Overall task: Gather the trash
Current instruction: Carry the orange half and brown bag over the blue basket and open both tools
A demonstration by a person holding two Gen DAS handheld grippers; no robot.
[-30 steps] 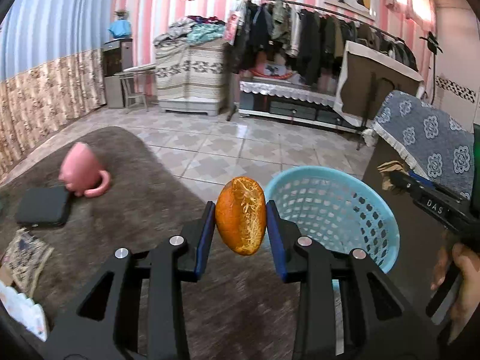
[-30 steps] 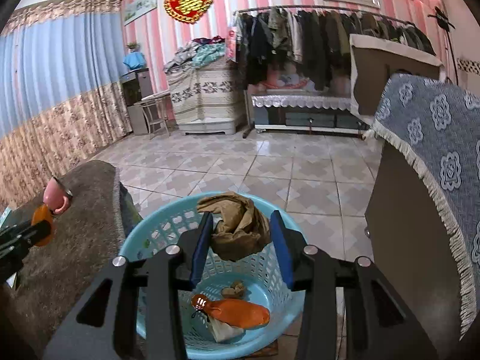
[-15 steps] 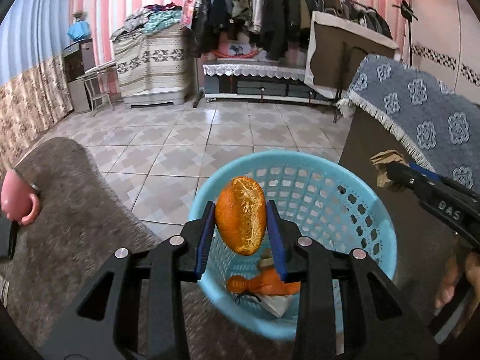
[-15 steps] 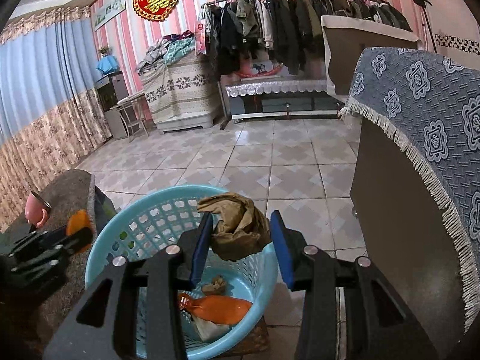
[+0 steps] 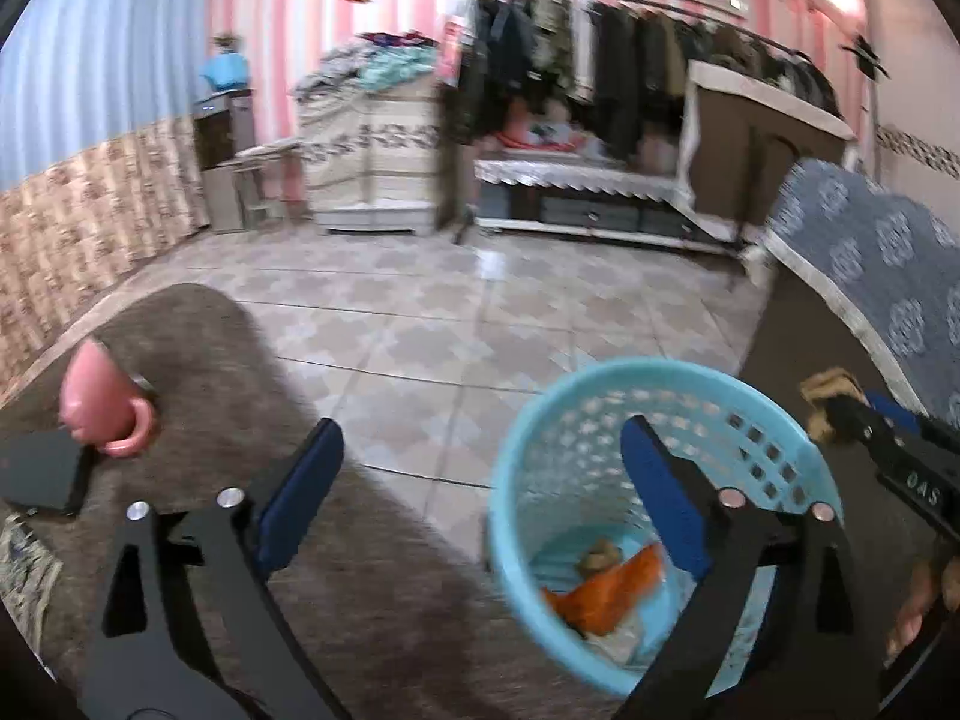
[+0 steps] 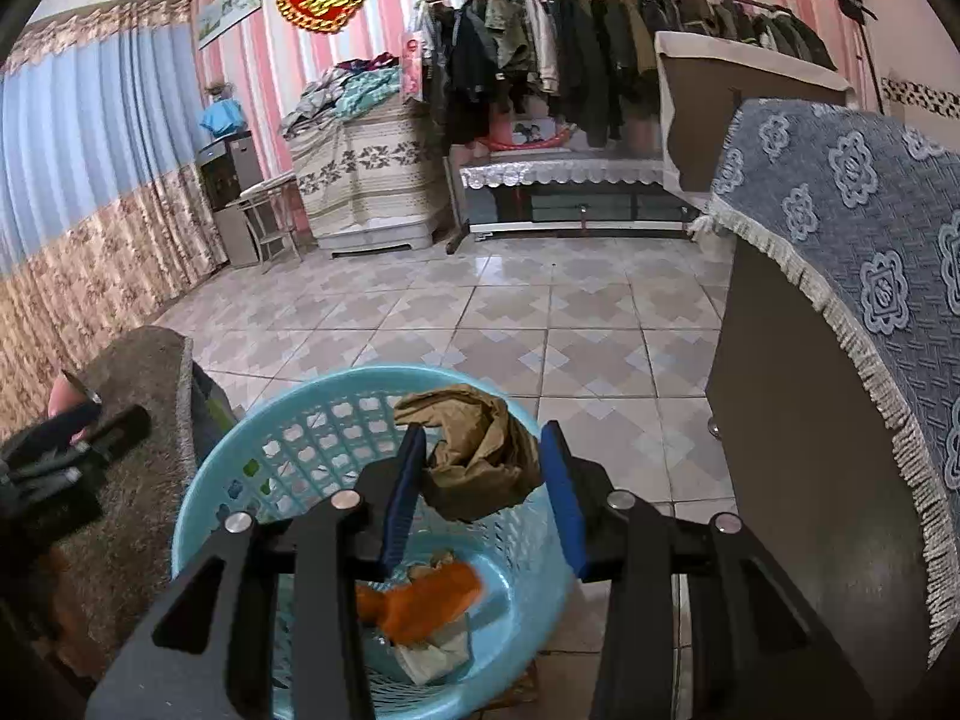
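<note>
While the left tool (image 5: 480, 486) is opening, jaws wide apart w/ nothing between them, the right tool (image 6: 483, 474) is clamped on a crumpled brown paper wad (image 6: 480, 456) held just above the light-blue plastic basket (image 6: 252, 420), over its far half. Main risk: the wad sits close to the far rim, so if it's let go w/o moving nearer the middle it could catch the rim and tumble onto the tiled floor (image 6: 540, 312). The paper is also light & springy and may cling to a pad when the jaws part. A bump from either tool could tip the basket, which looks light and stands at the edge of the brown rug-covered counter (image 5: 198, 372). Left wrist view shows what the right doesn't: a pink mug (image 5: 102, 408) lying on its side and a dark flat case (image 5: 42, 474) on the counter, i.e. non-trash, plus the right tool side-on w/ the wad at its tip. Right wrist view alone shows the grip on the wad clearly and more of the basket's contents: orange peel (image 6: 426, 600) & pale scraps at the bottom.
</note>
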